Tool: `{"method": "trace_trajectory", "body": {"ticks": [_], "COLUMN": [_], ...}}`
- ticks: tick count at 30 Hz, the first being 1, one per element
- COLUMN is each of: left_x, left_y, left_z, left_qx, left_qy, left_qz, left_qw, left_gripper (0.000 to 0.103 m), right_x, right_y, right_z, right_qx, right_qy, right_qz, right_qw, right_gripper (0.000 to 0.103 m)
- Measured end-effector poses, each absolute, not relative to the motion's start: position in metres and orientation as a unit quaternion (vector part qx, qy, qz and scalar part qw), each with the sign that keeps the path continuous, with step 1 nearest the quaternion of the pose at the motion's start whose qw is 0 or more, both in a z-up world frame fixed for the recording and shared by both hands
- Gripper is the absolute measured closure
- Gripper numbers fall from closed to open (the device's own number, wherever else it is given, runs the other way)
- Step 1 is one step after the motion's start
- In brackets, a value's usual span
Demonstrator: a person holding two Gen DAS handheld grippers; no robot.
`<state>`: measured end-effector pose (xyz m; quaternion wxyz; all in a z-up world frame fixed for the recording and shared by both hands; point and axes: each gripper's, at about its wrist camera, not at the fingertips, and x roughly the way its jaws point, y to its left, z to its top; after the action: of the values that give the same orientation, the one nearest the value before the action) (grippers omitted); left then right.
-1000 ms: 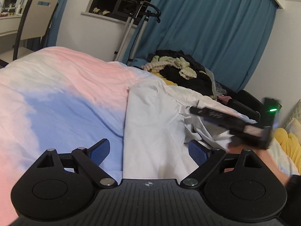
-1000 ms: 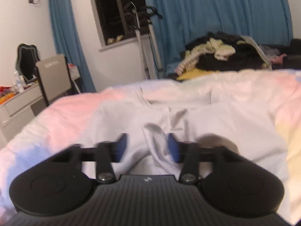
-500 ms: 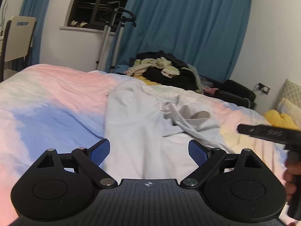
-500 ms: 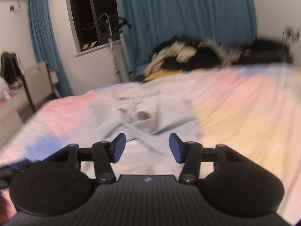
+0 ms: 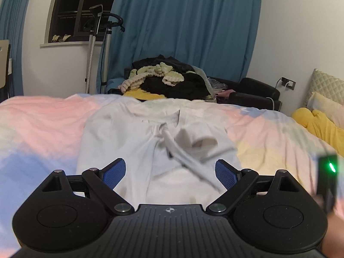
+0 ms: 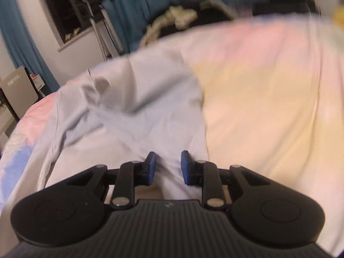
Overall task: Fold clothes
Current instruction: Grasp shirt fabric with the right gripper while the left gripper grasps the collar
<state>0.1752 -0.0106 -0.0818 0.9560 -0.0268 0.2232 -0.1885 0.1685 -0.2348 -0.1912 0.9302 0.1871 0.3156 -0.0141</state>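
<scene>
- Covering the bed, a pastel duvet (image 5: pixel 43 124) runs out of frame on both sides.
- Crumpled on it lies the white garment (image 5: pixel 120 137); its near hem is hidden behind the grippers.
- Left gripper (image 5: pixel 169 172) hovers spread wide, holding nothing.
- Right gripper (image 6: pixel 166 167), blurred, has just been closing over the cloth; its pads stand narrowly apart, not visibly pinching.

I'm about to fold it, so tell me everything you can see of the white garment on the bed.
The white garment is a pale, soft-looking top, lying crumpled on the pastel bedspread. Its ribbed neckline faces the far side, and a sleeve with an open cuff is flopped across the middle. Wrinkles run along its length.
</scene>
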Motion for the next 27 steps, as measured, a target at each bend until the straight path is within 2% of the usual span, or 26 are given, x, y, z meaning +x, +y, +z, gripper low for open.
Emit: {"method": "trace_trajectory", "body": {"ticks": [10,15,17,20,21,22,23,24,25,27], "left_x": [0.255,0.294,0.308,0.329,0.336,0.342,0.349,0.357,0.365,0.378], "left_y": [-0.068,-0.099,-0.107,-0.114,-0.115,-0.115,-0.115,-0.115,-0.115,-0.113], "left_z": [-0.083,-0.097,-0.107,-0.119,-0.122,-0.125,-0.127,-0.129,-0.131,-0.133], "left_qx": [-0.006,0.034,0.052,0.059,0.061,0.064,0.062,0.056,0.051,0.037], "left_qy": [0.227,0.254,0.263,0.28,0.286,0.292,0.3,0.311,0.322,0.335], "left_qz": [-0.187,-0.186,-0.173,-0.147,-0.14,-0.133,-0.128,-0.123,-0.118,-0.11], "left_qw": [0.956,0.949,0.948,0.947,0.946,0.945,0.943,0.941,0.938,0.935], "left_gripper": [0.011,0.009,0.009,0.011,0.019,0.033,0.042,0.061,0.075,0.085], "right_x": [0.129,0.103,0.097,0.1,0.101,0.102,0.102,0.102,0.102,0.102], "right_y": [-0.256,-0.268,-0.272,-0.278,-0.281,-0.282,-0.283,-0.285,-0.286,-0.289], "right_z": [-0.145,-0.111,-0.106,-0.114,-0.117,-0.118,-0.119,-0.119,-0.119,-0.121], "right_qx": [0.26,0.268,0.265,0.287,0.298,0.303,0.308,0.312,0.316,0.323], "right_qy": [0.26,0.199,0.175,0.185,0.19,0.191,0.191,0.189,0.186,0.181], "right_qz": [-0.002,0.019,0.008,0.012,0.017,0.018,0.018,0.02,0.022,0.022], "right_qw": [0.93,0.942,0.948,0.94,0.936,0.933,0.932,0.931,0.93,0.929], "right_gripper": [0.075,0.074,0.074,0.074,0.074,0.073,0.073,0.073,0.072,0.068]}}
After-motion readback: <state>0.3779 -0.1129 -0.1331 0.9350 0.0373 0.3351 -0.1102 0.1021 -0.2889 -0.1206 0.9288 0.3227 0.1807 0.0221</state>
